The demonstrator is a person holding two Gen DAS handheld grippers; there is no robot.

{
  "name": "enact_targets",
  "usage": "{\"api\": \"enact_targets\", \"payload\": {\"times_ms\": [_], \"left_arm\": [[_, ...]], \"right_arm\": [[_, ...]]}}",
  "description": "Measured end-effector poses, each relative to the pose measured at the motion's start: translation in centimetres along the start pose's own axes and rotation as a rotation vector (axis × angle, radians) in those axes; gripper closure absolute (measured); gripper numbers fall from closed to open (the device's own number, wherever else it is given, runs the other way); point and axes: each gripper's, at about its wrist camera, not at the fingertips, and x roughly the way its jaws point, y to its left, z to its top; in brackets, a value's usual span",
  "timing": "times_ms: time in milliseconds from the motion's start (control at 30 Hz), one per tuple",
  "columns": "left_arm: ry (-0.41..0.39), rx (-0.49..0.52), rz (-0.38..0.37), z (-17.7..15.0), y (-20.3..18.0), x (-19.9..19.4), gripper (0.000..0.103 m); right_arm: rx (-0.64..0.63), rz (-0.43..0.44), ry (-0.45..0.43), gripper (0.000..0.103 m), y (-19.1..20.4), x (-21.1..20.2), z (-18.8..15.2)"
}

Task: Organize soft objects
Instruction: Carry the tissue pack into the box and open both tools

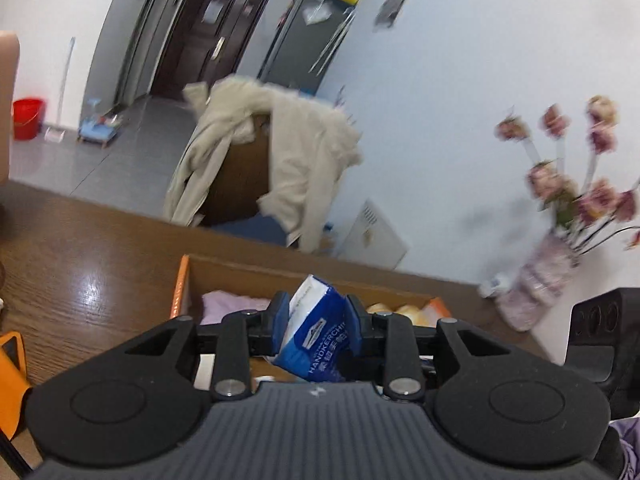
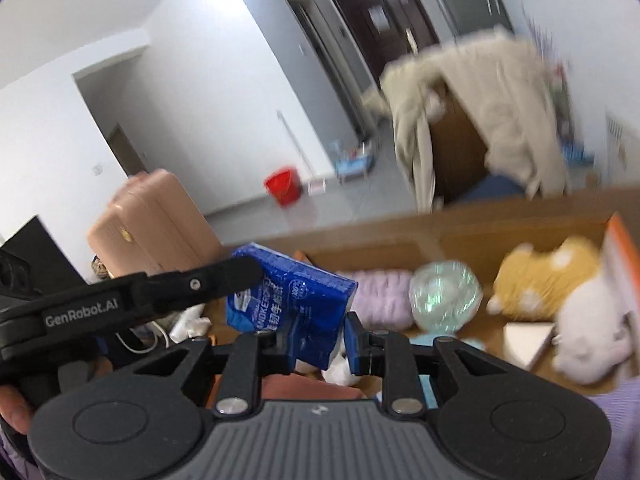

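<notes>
My left gripper (image 1: 317, 322) is shut on a blue handkerchief tissue pack (image 1: 316, 336) and holds it over the near edge of an open cardboard box (image 1: 240, 276). The same pack (image 2: 288, 304) shows in the right wrist view, pinched by the left gripper's fingers (image 2: 224, 274) coming in from the left. My right gripper (image 2: 316, 342) is open, its jaws just below and beside the pack, holding nothing. In the box lie a lilac cloth (image 2: 380, 296), a clear ball (image 2: 446, 296), a yellow plush toy (image 2: 548, 276) and a white plush toy (image 2: 592, 336).
The box sits on a brown wooden table (image 1: 80, 256). A vase of pink flowers (image 1: 536, 280) stands at the table's far right by the wall. A chair draped with a beige coat (image 1: 296, 152) is beyond the table. A pink suitcase (image 2: 152, 224) stands left.
</notes>
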Motion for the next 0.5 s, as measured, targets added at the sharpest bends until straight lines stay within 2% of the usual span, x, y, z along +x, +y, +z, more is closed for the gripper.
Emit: {"api": "enact_targets", "payload": {"times_ms": [167, 233, 333, 400, 500], "left_arm": [[0.131, 0.021, 0.065, -0.8, 0.4, 5.5, 0.074], [0.166, 0.038, 0.111, -1.4, 0.3, 6.9, 0.073], [0.273, -0.010, 0.117, -2.0, 0.7, 8.7, 0.073], [0.339, 0.022, 0.145, -2.5, 0.4, 10.0, 0.075], [0.337, 0.049, 0.182, -2.4, 0.2, 10.1, 0.077]], "right_arm": [[0.065, -0.063, 0.120, 0.080, -2.8, 3.2, -0.4], [0.072, -0.067, 0.130, 0.081, -3.4, 3.1, -0.5], [-0.010, -0.167, 0.125, 0.083, -2.5, 2.6, -0.8], [-0.032, -0.190, 0.127, 0.084, -2.2, 2.7, -0.9], [-0.019, -0.179, 0.143, 0.085, -2.4, 2.9, -1.0]]}}
